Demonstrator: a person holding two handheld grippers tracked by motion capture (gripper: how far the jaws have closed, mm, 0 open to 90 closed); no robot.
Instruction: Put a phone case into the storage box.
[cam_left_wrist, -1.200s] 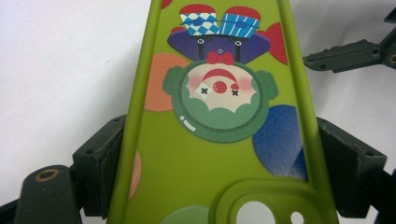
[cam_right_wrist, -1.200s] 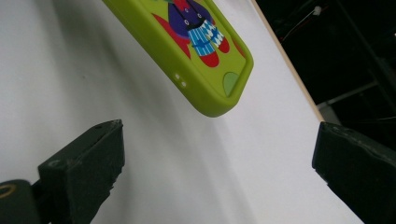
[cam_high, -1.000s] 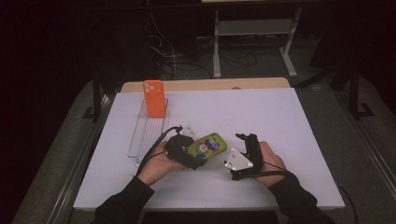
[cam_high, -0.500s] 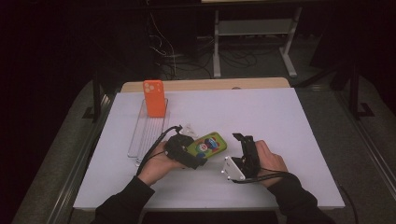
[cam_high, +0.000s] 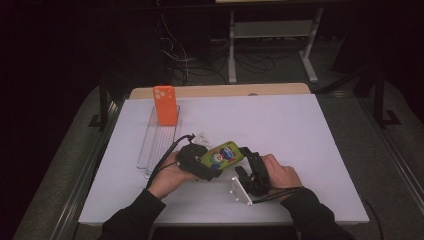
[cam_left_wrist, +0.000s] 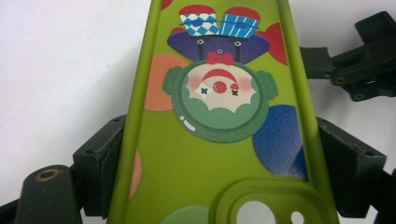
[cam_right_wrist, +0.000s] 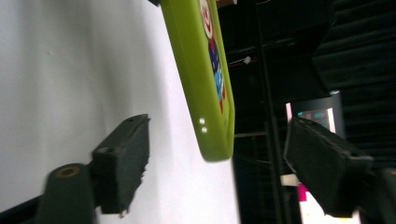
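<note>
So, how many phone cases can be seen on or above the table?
2. An orange phone case stands upright at the far end of the clear rack. A green phone case is clamped in the left gripper, near the right gripper.

The green phone case (cam_left_wrist: 219, 154) is cut off by the left gripper view's bottom edge.

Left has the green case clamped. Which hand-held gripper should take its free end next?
Right. The right hand-held gripper already has the green phone case's free end between its open jaws, which have just been closing; the left hand-held gripper is shut on the camera end.
</note>
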